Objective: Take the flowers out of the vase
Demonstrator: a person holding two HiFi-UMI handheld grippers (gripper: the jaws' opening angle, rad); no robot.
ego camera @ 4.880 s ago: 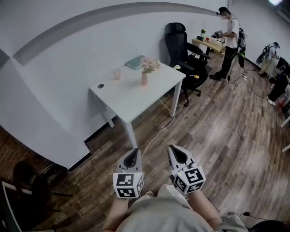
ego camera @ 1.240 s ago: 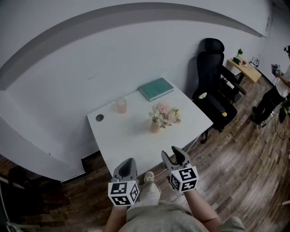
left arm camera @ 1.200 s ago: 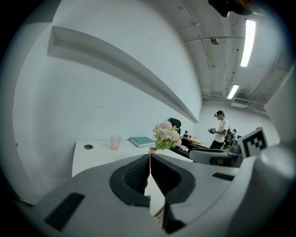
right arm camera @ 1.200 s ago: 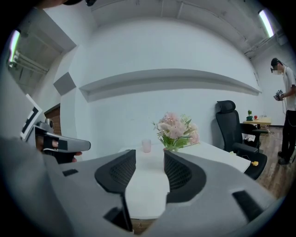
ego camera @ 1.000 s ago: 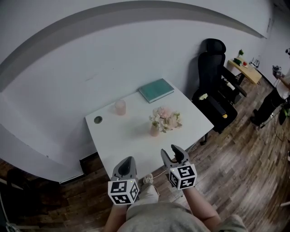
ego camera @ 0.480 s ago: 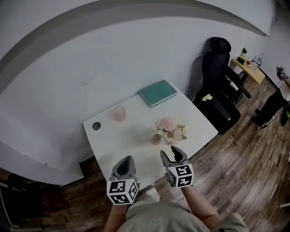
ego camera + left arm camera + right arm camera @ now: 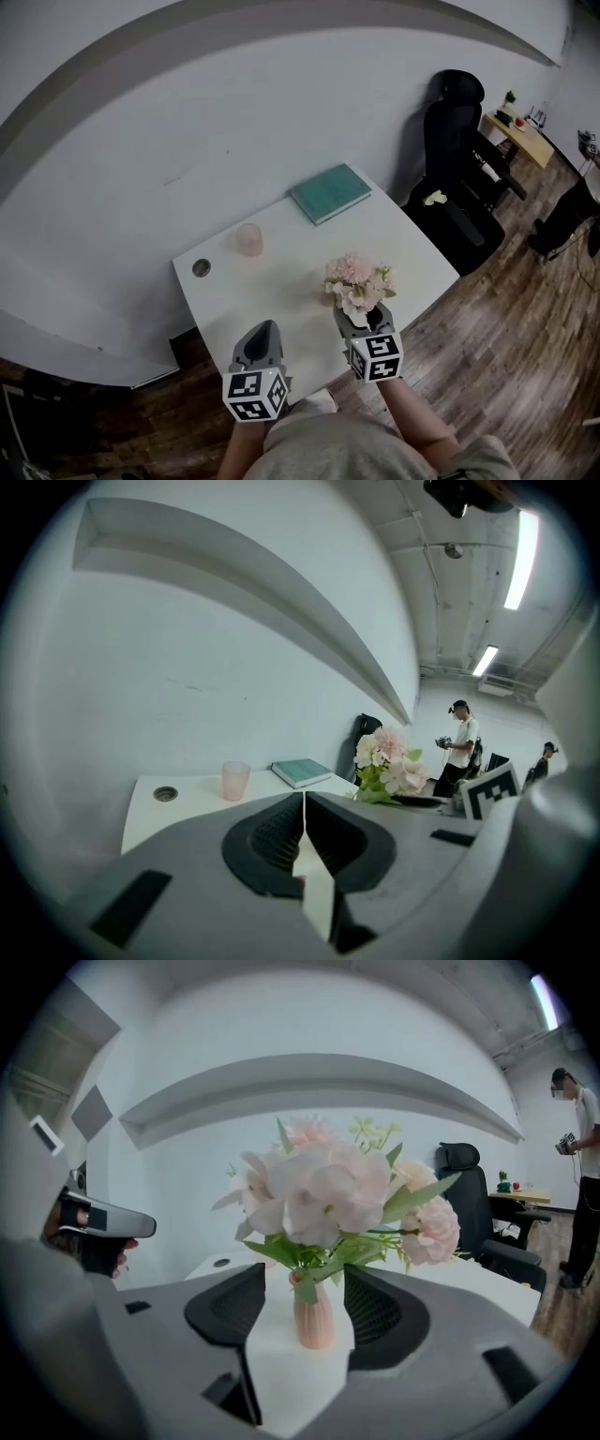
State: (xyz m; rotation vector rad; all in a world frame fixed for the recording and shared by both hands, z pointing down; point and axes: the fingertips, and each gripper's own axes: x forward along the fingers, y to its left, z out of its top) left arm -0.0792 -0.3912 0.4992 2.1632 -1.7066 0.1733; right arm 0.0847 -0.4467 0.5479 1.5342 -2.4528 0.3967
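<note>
The right gripper [image 7: 305, 1283], jaws just opened wider, has the pink vase [image 7: 314, 1324] of flowers [image 7: 319, 1190] between them, untouched.

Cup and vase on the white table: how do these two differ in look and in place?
The vase holds flowers; the cup holds none. The vase is ribbed with a narrow neck; the cup is smooth with a wide mouth. The cup stands toward the wall; the vase stands near the person's edge of the table. Both are pink and upright.
</note>
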